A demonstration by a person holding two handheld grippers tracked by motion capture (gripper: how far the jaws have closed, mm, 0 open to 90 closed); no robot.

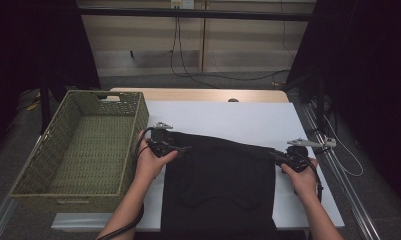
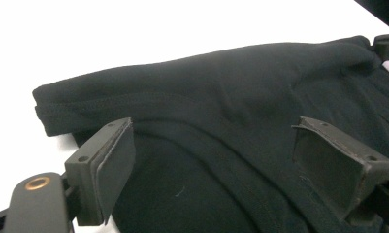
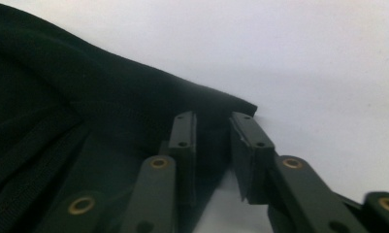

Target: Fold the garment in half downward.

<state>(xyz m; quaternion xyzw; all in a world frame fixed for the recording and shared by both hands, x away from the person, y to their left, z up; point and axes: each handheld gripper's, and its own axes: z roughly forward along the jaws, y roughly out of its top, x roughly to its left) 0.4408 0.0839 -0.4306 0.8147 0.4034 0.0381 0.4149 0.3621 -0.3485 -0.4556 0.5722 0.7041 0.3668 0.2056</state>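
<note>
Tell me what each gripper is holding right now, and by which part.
Nothing is held. The left gripper stands wide open over the black garment; the right gripper has its jaws parted at the garment's corner.

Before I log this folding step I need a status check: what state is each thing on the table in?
black garment: lying flat, far edge folded over, near edge hanging over the table front.
wicker basket: upright, empty.
left gripper: open over the garment's far left corner.
right gripper: slightly open, far right corner between the jaws, not clamped.
</note>
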